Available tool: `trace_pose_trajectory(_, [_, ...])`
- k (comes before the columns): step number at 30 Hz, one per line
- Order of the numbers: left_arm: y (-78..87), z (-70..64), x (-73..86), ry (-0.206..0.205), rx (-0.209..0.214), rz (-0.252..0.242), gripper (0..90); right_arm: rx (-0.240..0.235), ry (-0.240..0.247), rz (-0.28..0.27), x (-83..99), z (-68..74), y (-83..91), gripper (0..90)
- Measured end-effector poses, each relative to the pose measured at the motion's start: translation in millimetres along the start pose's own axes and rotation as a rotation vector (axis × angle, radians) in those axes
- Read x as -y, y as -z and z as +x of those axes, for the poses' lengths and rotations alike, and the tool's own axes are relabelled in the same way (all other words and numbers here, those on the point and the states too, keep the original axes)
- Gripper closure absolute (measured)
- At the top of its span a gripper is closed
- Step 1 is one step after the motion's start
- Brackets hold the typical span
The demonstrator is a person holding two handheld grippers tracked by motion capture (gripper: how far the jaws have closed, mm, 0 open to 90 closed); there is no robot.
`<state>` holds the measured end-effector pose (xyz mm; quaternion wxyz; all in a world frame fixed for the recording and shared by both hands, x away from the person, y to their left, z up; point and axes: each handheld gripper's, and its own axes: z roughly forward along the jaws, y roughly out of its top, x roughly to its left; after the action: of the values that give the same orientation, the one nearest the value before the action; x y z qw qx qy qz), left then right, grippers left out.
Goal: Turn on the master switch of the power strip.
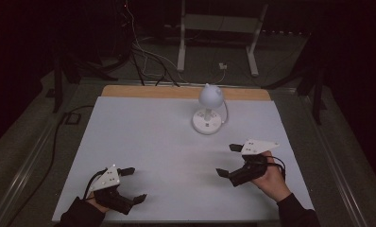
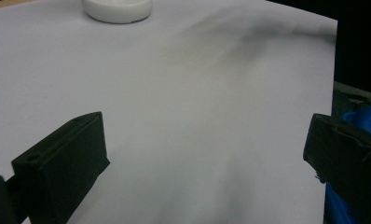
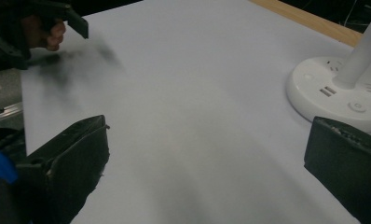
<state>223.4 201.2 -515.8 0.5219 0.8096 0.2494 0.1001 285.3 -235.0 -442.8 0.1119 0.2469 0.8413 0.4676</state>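
A small white desk lamp [image 1: 209, 111] stands on a round base toward the back of the white table [image 1: 143, 137], right of centre. Its base [image 2: 117, 9] sits at the top edge of the left gripper view, and the base with its stem [image 3: 342, 88] fills the right side of the right gripper view. My left gripper [image 1: 133, 185] is open near the front left edge, with nothing between its jaws. My right gripper [image 1: 229, 160] is open at the front right, pointing left, a short way in front of the lamp. Both hold nothing.
A wooden strip [image 1: 186, 92] runs along the table's far edge. Behind it on the floor are cables [image 1: 148, 56] and a white stand's legs [image 1: 219, 42]. A dark cable [image 1: 58, 137] trails down the left side. The left gripper [image 3: 44, 25] appears far off in the right gripper view.
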Motion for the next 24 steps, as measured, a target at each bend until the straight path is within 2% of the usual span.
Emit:
trace_pose_trajectory(3, [0.4,0.0,0.1,0.002,-0.002,-0.002,0.1,-0.005,-0.013,-0.01,-1.8,-3.2,-3.3,0.0])
trace_pose_trajectory(24, [1.1,-0.4,-0.5,0.0,0.003,-0.004,0.1,0.035,-0.019,-0.007,-21.1,-28.5,-23.0,0.0])
